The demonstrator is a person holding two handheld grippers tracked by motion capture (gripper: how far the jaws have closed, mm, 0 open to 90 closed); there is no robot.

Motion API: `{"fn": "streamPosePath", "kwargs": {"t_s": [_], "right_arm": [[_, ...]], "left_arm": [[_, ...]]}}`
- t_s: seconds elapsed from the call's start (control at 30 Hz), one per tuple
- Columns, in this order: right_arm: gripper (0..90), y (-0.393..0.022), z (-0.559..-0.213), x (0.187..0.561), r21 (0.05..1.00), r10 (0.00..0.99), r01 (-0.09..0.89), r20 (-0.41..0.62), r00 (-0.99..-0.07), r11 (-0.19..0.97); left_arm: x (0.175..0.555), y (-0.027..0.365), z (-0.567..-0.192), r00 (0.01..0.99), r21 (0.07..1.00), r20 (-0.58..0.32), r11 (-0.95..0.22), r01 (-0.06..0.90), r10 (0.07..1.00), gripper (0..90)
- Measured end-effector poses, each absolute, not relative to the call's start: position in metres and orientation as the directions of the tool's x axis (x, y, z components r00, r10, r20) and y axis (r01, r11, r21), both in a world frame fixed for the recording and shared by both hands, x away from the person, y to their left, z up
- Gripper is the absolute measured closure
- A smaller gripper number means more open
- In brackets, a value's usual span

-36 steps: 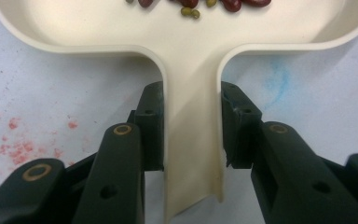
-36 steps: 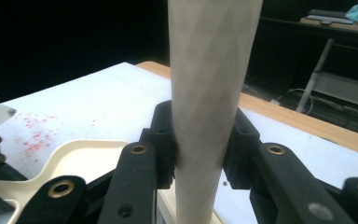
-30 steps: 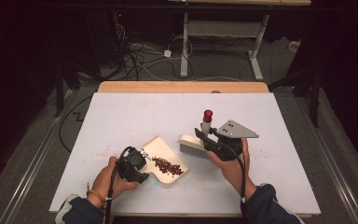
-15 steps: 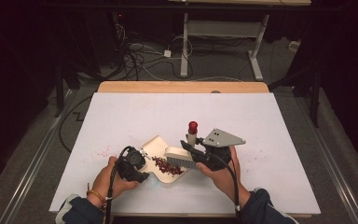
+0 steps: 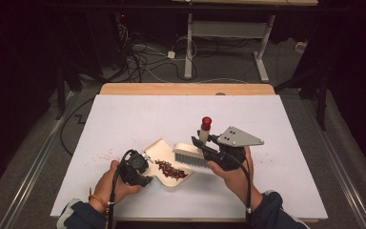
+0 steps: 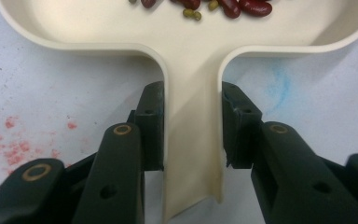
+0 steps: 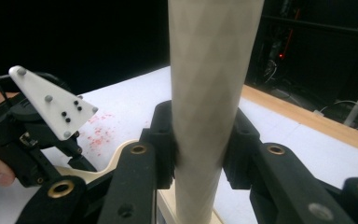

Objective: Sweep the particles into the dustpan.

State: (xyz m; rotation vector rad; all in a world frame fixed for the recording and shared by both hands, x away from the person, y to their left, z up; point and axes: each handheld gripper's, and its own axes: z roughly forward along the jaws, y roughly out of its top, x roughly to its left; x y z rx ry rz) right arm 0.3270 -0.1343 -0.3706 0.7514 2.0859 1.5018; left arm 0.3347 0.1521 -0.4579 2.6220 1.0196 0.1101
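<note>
My left gripper clamps the dustpan handle; beans lie inside. My right gripper grips the brush handle, bristles at the pan's far right.

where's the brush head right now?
In the high view, the brush is held by the right gripper, bristles over the dustpan's right edge, just past the beans.

R gripper w/ brush now back right of 0.5 s ago spot, nearer its 1.0 s ago place. Bristles sit at dustpan right rim, off bean pile. Red handle cap upright again, less tilted.
</note>
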Motion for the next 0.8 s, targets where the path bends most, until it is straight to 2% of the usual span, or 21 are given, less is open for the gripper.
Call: {"fn": "streamPosePath", "kwargs": {"t_s": [0.47, 0.8], "right_arm": [[69.9, -0.183, -0.353, 0.327, 0.96, 0.72, 0.176, -0.035, -0.694, 0.217], [69.9, -0.221, -0.355, 0.326, 0.95, 0.746, 0.201, -0.048, -0.664, 0.239]], "left_arm": [[0.333, 0.155, -0.46, 0.725, 0.359, -0.048, -0.666, 0.655, 0.687, 63.4], [0.334, 0.157, -0.461, 0.716, 0.376, -0.054, -0.65, 0.661, 0.696, 63.4]]}}
